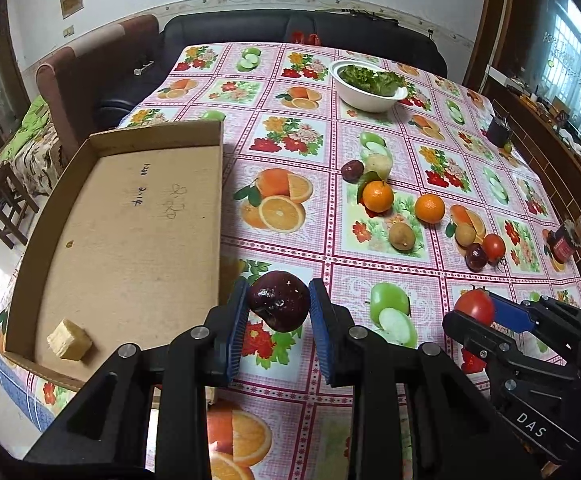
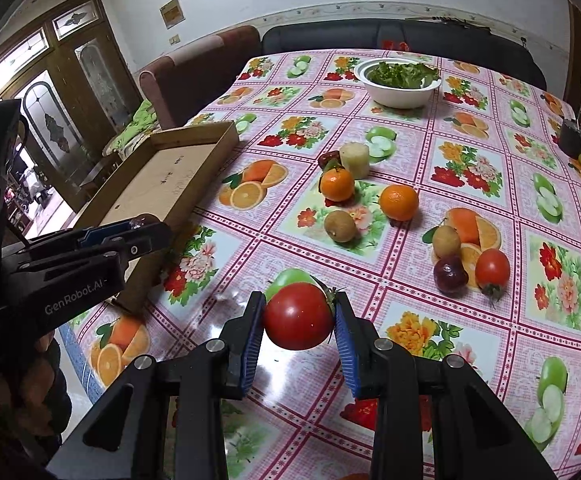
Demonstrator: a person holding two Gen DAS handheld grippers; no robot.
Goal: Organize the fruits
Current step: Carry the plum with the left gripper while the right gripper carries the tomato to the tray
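My left gripper [image 1: 279, 304] is shut on a dark purple fruit [image 1: 279, 300], held above the table just right of the cardboard tray [image 1: 130, 216]. My right gripper [image 2: 299, 318] is shut on a red tomato [image 2: 298, 316]; it also shows in the left wrist view [image 1: 475, 307]. Loose on the tablecloth lie two oranges [image 2: 337, 184] [image 2: 398, 202], two kiwis [image 2: 340, 226] [image 2: 446, 241], a purple fruit [image 2: 450, 274], a tomato [image 2: 492, 269], a pale peeled piece [image 2: 354, 160] and a dark red fruit [image 2: 328, 158]. A yellow cube [image 1: 69, 340] lies in the tray.
A white bowl of greens [image 2: 400, 80] stands at the far side of the table. A dark cup [image 2: 571, 138] and a red jar [image 1: 562, 246] stand near the right edge. Sofas [image 1: 298, 28] lie beyond the table.
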